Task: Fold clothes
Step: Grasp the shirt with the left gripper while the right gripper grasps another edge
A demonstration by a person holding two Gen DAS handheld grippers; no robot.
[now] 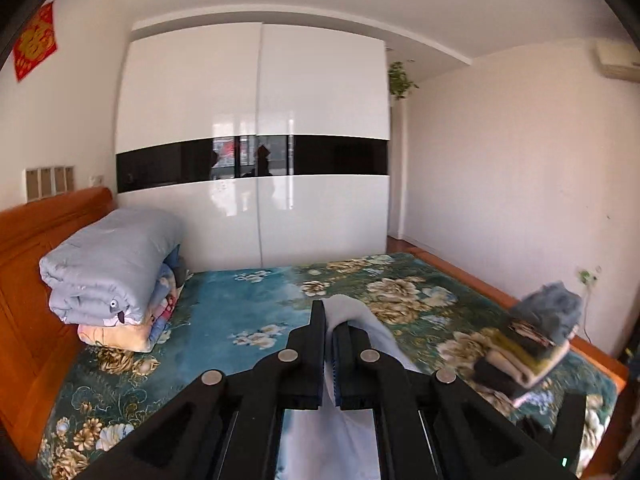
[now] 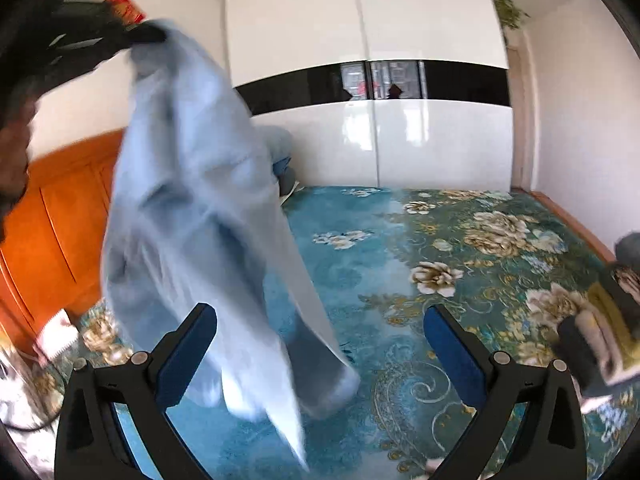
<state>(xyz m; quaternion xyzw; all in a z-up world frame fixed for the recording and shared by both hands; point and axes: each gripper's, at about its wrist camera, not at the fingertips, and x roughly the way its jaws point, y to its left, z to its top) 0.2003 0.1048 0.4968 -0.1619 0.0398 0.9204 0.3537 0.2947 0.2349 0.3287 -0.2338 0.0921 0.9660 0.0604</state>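
A pale blue garment hangs in the air above the floral bedspread, blurred by motion. My left gripper is shut on its upper edge; the cloth pokes out between the black fingers. In the right wrist view that same left gripper shows at the top left, holding the garment up. My right gripper stands open below, its blue-padded fingers spread wide, the left one close to the hanging cloth but holding nothing.
A stack of folded clothes sits at the bed's right edge. Folded quilts are piled against the orange wooden headboard. A white and black wardrobe stands behind the bed. A person's dark hair shows at far left.
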